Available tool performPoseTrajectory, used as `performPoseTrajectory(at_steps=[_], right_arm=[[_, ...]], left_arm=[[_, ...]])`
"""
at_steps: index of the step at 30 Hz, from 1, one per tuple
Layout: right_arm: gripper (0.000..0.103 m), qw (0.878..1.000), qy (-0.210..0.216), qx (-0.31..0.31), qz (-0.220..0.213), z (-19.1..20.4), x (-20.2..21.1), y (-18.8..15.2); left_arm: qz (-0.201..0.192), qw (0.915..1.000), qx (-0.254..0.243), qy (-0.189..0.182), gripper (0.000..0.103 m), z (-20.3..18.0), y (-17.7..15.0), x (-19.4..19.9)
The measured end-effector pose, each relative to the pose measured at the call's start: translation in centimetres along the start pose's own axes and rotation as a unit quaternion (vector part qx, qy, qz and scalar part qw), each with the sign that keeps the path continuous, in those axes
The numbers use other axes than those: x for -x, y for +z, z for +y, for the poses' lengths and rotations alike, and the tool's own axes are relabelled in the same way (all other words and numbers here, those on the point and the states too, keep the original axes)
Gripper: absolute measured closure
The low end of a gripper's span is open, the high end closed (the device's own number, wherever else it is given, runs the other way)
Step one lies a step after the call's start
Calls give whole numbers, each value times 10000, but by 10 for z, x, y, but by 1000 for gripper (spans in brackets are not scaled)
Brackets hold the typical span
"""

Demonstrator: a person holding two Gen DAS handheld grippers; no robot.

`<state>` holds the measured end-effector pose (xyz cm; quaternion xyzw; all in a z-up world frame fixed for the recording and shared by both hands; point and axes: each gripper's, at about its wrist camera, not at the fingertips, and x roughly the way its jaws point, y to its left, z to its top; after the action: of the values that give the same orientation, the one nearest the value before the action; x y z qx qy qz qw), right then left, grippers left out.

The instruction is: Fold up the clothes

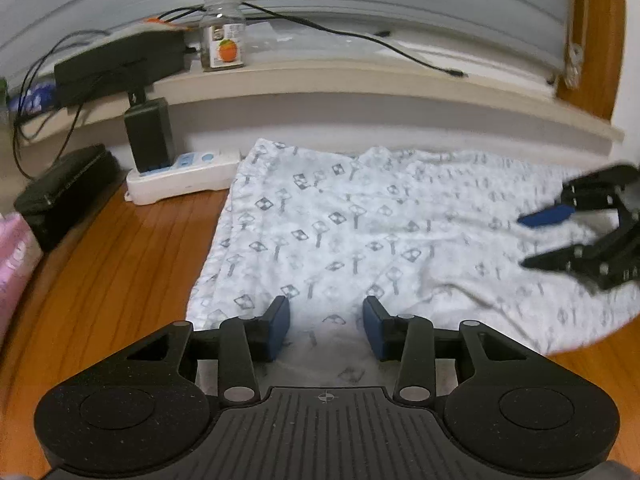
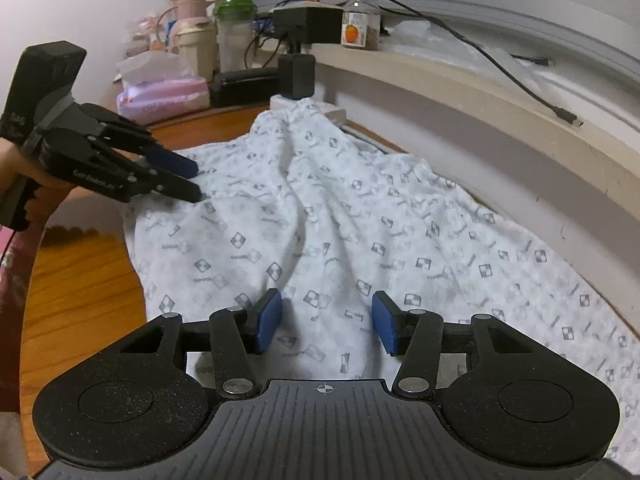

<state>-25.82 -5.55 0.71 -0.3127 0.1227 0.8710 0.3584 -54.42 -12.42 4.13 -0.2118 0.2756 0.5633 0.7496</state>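
A white patterned garment [image 1: 360, 232] lies spread and wrinkled on my wooden table [image 1: 120, 264], its far edge against the wall under the shelf [image 1: 360, 76]. My left gripper [image 1: 326, 326] hangs low over its near-left part, fingers spread wide with nothing between them. My right gripper [image 2: 326, 326] hangs over the cloth's other end, also spread and empty. A power strip [image 1: 180, 178] sits just beside the garment's far corner.

Wooden table [image 1: 120, 256] under a spread patterned white garment [image 1: 360, 232], power strip [image 1: 180, 178], pink tissue pack [image 2: 164, 98].
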Motion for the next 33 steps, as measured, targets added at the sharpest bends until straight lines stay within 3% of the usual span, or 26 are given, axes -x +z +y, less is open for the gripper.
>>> performPoseTrajectory(at_steps=[10,21,24,27,30,32,33], right_arm=[[52,9999,75,94,102,39,24,-15],[52,9996,0,50,-263,61,33,-31],[51,9995,26,19,-303,59,33,-32],[51,9995,30,2,-325,59,33,-33],[50,9994,15,-13,-341,59,34,-34],[44,9994,-21,-52,-339,58,34,-33],[42,9994,-43,-81,-332,58,33,-34]], left_arm=[[45,10000,30,-84,58,0,-30,39],[-117,9995,274,58,58,-5,-55,67],[-123,9995,301,-19,46,-6,-52,65],[-159,9997,198,35,24,-13,-48,65],[-239,9996,103,116,20,-17,-38,62],[-305,9994,101,135,13,-16,-31,60],[-354,9992,108,161,1,-14,-26,57]])
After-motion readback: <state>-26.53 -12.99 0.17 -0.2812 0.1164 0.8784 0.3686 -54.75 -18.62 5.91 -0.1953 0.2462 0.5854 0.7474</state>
